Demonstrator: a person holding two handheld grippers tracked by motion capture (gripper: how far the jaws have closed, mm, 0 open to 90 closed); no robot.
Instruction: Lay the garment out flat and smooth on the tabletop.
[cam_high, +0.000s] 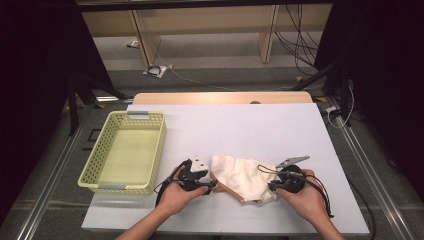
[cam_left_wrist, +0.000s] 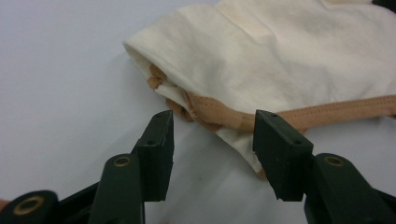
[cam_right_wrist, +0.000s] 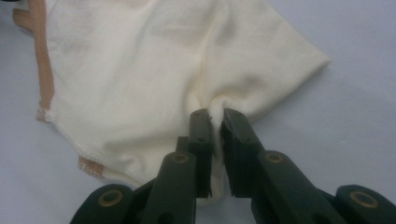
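A cream cloth garment (cam_high: 241, 176) with a tan band along its edge lies crumpled on the white table near the front. My left gripper (cam_high: 214, 185) is at the cloth's left end and stands open; in the left gripper view its jaws straddle the tan-banded corner of the cloth (cam_left_wrist: 219, 119) without closing on it. My right gripper (cam_high: 271, 188) is at the cloth's right end. In the right gripper view the jaws (cam_right_wrist: 215, 122) are shut on a pinched fold of the cream cloth (cam_right_wrist: 154, 79).
A pale yellow perforated basket (cam_high: 125, 151) stands at the table's left side, with nothing in it. White table surface (cam_high: 250, 125) stretches behind the cloth. Cables and furniture legs are on the floor beyond the far edge.
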